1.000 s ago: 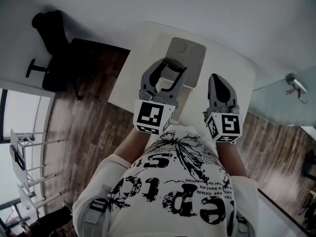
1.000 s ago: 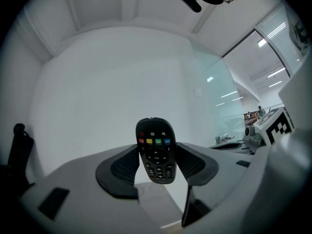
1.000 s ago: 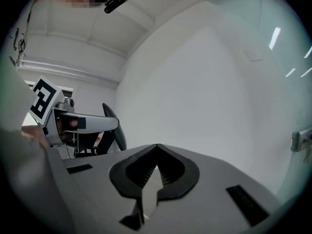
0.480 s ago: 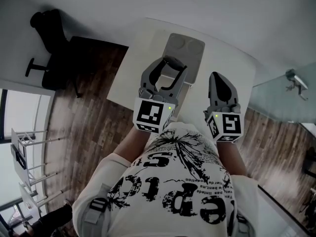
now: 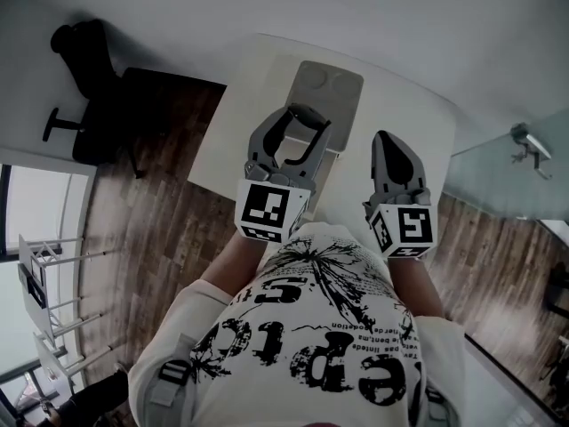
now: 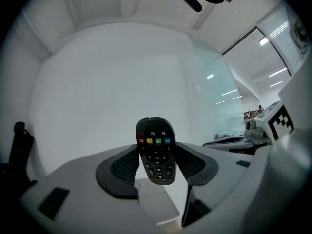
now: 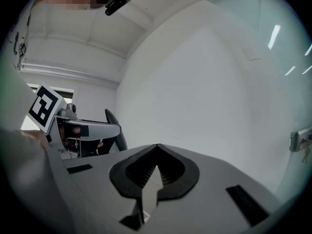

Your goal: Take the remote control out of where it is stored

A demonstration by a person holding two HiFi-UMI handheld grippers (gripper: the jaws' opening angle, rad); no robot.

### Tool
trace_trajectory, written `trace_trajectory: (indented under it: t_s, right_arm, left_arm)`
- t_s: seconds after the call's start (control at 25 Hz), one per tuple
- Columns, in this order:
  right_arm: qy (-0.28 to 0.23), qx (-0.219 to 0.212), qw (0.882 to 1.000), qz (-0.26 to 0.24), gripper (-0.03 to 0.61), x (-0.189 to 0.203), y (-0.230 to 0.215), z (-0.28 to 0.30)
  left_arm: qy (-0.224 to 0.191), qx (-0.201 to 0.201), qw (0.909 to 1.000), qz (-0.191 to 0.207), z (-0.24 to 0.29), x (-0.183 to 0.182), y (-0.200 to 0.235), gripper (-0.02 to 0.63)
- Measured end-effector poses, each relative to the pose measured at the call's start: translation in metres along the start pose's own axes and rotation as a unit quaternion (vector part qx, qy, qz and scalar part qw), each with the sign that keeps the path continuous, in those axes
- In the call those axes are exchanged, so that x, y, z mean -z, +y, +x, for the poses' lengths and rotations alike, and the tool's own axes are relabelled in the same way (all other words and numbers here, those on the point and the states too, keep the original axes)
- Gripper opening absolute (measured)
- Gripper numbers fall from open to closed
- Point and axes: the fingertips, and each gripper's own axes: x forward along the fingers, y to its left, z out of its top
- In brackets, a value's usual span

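Both grippers drifted slightly left since a second ago; grips unchanged. Left gripper (image 5: 300, 123) pinches the remote control (image 6: 156, 152) upright, buttons facing its camera, over the white table (image 5: 404, 140). Right gripper (image 5: 392, 138): jaws pressed together, nothing between. Beyond, a grey tray (image 5: 327, 96) on the table.

A white table (image 5: 391, 132) on the wood floor (image 5: 151, 212) bears a flat grey tray (image 5: 327, 105).

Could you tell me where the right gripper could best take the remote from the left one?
Probably the remote by its coloured-button end, free beyond the left gripper; the right gripper, opened, should come from ahead, across the narrow sides.
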Motion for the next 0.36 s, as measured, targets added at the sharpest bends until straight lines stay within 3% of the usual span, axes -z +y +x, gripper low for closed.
trace_trajectory:
  t_s: [0.36]
  right_arm:
    - [0.003, -0.005, 1.000, 0.001, -0.003, -0.0015, -0.0035, 0.0016]
  left_arm:
    - [0.002, -0.002, 1.0000, -0.007, 0.0030, -0.0026, -0.0070, 0.249]
